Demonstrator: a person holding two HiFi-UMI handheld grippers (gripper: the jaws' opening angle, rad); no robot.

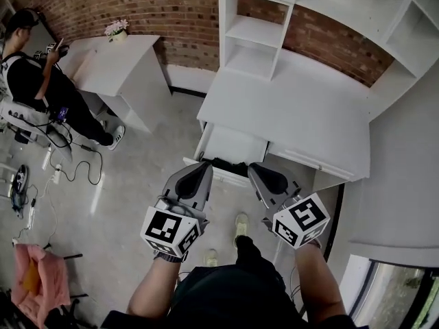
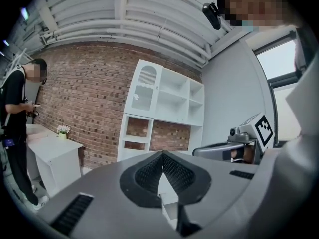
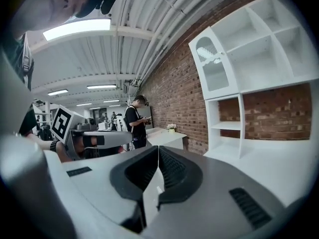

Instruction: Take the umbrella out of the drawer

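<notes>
While my left gripper (image 1: 204,168) and my right gripper (image 1: 257,172) hang side by side at the front lip of the open drawer (image 1: 233,142), each has its jaws pressed together with nothing between them, as each gripper's own view shows. A dark shape, which I take for the umbrella (image 1: 230,164), lies in the drawer's near edge, low against the front panel and partly hidden by it. In the head view it sits between my two tips, at about 2 o'clock from the left one and 10 o'clock from the right. Its long axis seems to run from 9 to 3 o'clock, across the drawer, not along my reach. Neither hand looks clearly nearer. I judge I must open one pair of jaws and come down across that axis.
</notes>
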